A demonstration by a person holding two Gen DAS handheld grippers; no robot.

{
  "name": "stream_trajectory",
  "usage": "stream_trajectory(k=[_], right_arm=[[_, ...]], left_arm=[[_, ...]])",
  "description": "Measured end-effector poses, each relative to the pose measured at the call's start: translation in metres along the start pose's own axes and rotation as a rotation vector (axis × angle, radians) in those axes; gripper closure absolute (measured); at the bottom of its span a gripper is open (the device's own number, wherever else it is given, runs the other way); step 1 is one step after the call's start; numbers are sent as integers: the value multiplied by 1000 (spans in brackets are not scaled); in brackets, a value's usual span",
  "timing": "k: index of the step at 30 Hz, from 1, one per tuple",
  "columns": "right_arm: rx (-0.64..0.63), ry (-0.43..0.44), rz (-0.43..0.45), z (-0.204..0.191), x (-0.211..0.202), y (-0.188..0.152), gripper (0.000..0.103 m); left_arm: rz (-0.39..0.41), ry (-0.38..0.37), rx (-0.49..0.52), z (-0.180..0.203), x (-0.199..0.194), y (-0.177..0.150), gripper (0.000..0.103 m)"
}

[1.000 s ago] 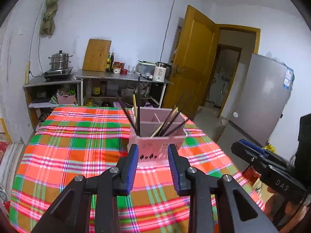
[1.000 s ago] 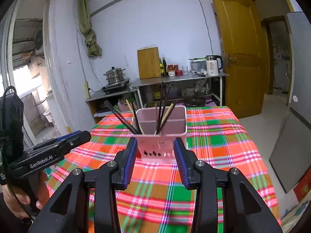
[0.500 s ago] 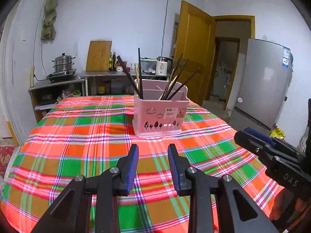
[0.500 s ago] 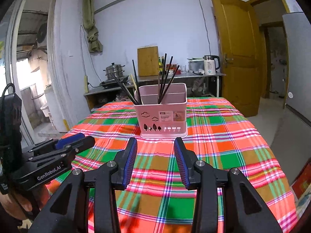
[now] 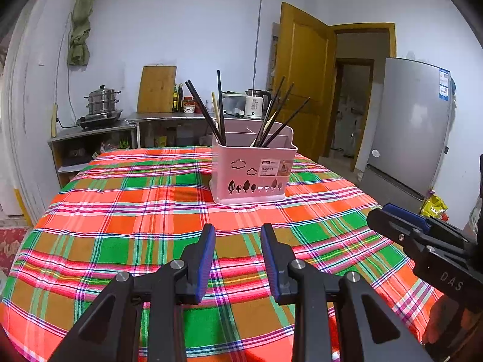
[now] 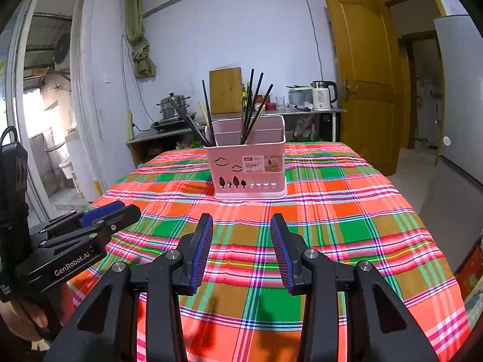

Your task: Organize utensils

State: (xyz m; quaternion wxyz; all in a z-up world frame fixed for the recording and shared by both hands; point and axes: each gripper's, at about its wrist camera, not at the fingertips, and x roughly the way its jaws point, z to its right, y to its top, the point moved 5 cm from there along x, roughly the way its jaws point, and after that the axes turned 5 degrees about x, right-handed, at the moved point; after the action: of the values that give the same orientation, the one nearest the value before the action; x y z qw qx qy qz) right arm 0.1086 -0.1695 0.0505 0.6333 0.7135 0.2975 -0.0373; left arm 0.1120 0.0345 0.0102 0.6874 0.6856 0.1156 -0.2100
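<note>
A pink utensil basket stands on the plaid tablecloth, with several black chopsticks and a pale one leaning out of its compartments. My left gripper hovers low over the cloth in front of the basket, jaws open, nothing between its blue pads. In the right wrist view my right gripper is also open and empty, short of the basket. Each gripper shows in the other's view: the right gripper at the table's right side, the left gripper at the left.
The table carries a red, green and orange plaid cloth. Behind it are a steel counter with a steamer pot, a cutting board and a kettle. A yellow door and a grey fridge stand to the right.
Both grippers have sunk toward the table, so the basket now appears higher and from a flatter angle. Their jaws kept the same gap.
</note>
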Motion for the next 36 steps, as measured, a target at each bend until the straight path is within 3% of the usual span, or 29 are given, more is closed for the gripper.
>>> stream_trajectory(k=[36], right_arm=[[-2, -8, 4, 2, 0, 1, 62]], left_arm=[[-17, 8, 1, 4, 0, -2, 72]])
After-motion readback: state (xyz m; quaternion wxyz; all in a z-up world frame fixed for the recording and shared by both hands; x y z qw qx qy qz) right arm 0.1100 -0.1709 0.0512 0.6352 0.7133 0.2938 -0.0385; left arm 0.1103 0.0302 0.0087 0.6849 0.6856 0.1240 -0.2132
